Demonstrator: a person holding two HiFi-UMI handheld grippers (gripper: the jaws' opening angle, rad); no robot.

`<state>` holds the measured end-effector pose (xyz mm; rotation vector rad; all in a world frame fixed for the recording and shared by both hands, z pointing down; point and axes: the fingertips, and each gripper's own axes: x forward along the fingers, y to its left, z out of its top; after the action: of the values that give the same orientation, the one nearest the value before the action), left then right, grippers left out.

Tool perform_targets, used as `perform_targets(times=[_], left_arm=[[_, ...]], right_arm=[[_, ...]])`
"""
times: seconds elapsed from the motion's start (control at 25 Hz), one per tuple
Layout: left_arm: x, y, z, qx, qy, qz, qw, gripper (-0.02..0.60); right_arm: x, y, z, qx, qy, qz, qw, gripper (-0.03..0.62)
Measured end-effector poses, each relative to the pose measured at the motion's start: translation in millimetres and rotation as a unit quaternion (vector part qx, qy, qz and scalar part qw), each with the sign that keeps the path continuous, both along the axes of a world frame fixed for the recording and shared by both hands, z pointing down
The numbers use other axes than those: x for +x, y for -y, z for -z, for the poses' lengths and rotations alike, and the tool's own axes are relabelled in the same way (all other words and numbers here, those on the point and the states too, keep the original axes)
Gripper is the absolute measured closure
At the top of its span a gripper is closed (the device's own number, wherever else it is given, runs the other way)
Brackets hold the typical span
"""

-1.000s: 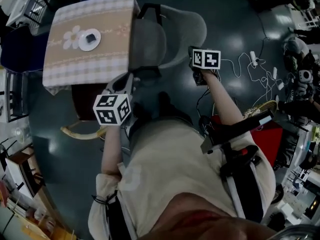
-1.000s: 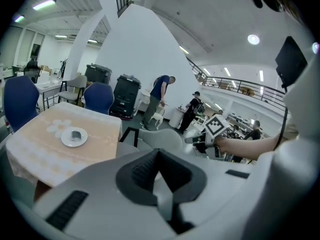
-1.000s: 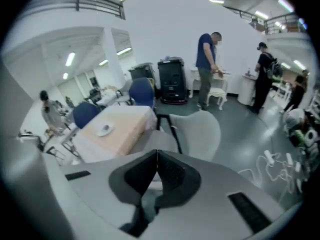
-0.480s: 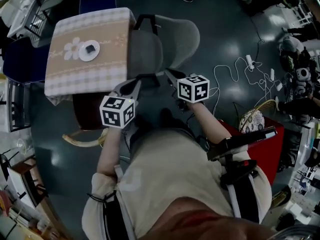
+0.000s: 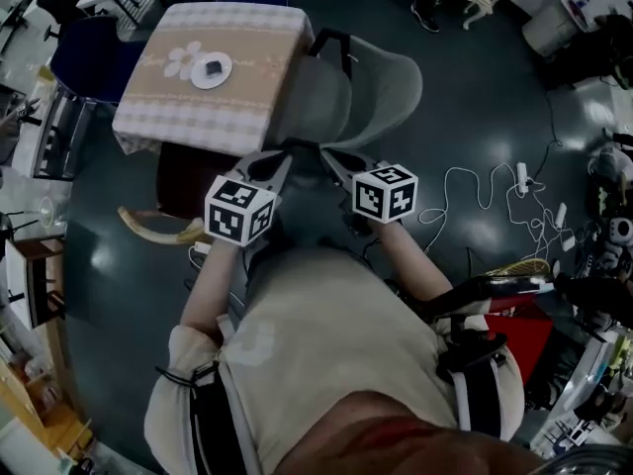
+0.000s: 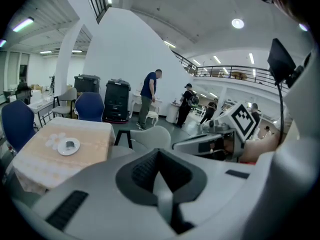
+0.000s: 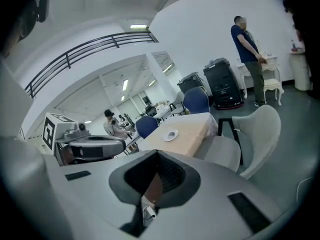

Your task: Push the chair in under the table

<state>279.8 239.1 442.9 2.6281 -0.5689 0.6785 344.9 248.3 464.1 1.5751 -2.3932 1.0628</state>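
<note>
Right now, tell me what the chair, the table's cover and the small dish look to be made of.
Chair: probably moulded plastic, matt grey; one smooth curved shell.
Table cover: fabric, beige checked; it drapes over the edges.
Dish: likely ceramic or plastic, white, smooth; too small to tell.

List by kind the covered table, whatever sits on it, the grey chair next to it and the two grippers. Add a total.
table: 1
plate: 1
small dark item on the plate: 1
grey chair: 1
grippers: 2 (left gripper, right gripper)
Total: 6
</note>
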Motion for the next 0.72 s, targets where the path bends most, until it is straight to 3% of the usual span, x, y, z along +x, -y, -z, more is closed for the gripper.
perform_targets(times=[0.12, 0.36, 0.72], left_arm=[[7, -17, 0, 0.01, 0.015, 0.018, 0.9997, 0.575], [12, -49, 4, 0.009, 0.002, 0.071, 0.9974, 0.575], [-33, -82, 7, 0.03, 0.039, 0.18, 0.9825, 0.574]], right_arm=[[4, -13, 2, 0.002, 0.02, 0.018, 1.0, 0.583], [2, -38, 9, 0.009, 0.056, 0.066, 0.996, 0.583], [-24, -68, 12, 0.021, 0.1, 0.117, 0.988, 0.583]])
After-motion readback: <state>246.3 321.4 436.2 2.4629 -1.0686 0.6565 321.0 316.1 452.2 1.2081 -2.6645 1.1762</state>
